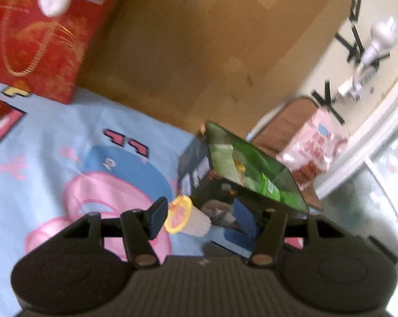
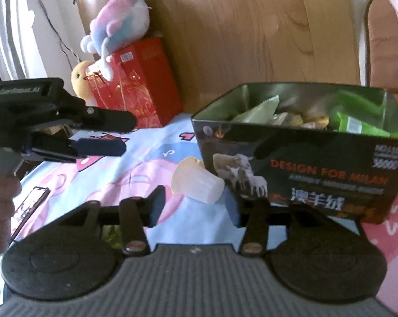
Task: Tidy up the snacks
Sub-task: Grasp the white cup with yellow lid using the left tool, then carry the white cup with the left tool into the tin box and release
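Jelly in a small translucent plastic cup (image 2: 197,182) with a yellow foil lid (image 1: 178,214) lies tipped on its side on the light-blue cartoon-print bedsheet (image 1: 66,132), its base touching the front corner of a dark open-topped cardboard box (image 2: 304,169). That box stands on the sheet and already holds pale and bright green snack packets (image 2: 355,124) heaped with some golden wrapped pieces. On its dark side I read "DESIGN FOR MILAN" in orange, white Chinese characters below it, a picture of white sheep to the left, and "36000" near the upper corner; the finer print is too blurred to make out. Behind stands a red gift box with gold ornament (image 2: 143,84), a pastel plush toy (image 2: 119,18) sitting on top of it, against a wooden headboard (image 1: 212,47). A pink snack bag (image 1: 312,145) rests farther off beyond the box. My left gripper (image 1: 199,218) is parted, grasping nothing: the cup lies between its blue-padded fingers (image 1: 156,215), the lid just beside one pad, though blur hides whether they touch. My right gripper (image 2: 196,208) is likewise released and empty, with the cup just ahead of its spread fingers. From the right wrist view I see my other tool's black fingers (image 2: 103,132) reaching in above the sheet.
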Demonstrator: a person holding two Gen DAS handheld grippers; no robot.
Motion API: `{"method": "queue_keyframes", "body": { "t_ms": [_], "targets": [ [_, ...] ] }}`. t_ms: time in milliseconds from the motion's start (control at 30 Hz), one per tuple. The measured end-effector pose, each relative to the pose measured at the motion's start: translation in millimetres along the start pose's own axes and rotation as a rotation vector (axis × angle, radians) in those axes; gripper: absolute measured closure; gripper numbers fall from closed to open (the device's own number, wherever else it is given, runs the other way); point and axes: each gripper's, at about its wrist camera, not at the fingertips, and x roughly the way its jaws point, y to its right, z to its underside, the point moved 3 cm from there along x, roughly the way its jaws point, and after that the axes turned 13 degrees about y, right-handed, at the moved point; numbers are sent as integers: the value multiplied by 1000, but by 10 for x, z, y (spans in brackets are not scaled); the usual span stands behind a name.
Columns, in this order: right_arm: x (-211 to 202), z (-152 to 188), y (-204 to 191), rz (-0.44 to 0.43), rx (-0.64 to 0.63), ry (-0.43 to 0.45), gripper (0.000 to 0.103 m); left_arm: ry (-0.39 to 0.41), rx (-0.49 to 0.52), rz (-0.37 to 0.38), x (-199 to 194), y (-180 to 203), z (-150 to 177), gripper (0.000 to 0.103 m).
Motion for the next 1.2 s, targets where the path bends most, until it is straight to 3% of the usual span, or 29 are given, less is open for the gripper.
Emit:
{"method": "queue_keyframes", "body": {
  "t_ms": [200,300,333,433,633,867,967,1200],
  "targets": [
    [226,20,-16,21,-2,-50,38,-34,74,-23,289,78,139,43],
    [360,41,-48,23,-23,-76,36,-66,77,-39,441,51,200,51],
    [399,58,-54,10,-19,-89,38,-86,67,-43,494,29,229,60],
    [374,84,-82,36,-48,-84,45,-85,87,-57,460,63,282,65],
    [-184,190,-60,31,-44,-56,45,-125,69,40,168,317,558,65],
    [-952,452,-60,110,-74,8,45,-188,131,105,-49,739,1062,65],
    [-1190,556,-31,134,-54,23,45,-203,185,126,-137,929,1190,65],
    [-1480,585,-37,174,-86,64,45,-251,206,158,-285,1098,1442,63]
  ]
}}
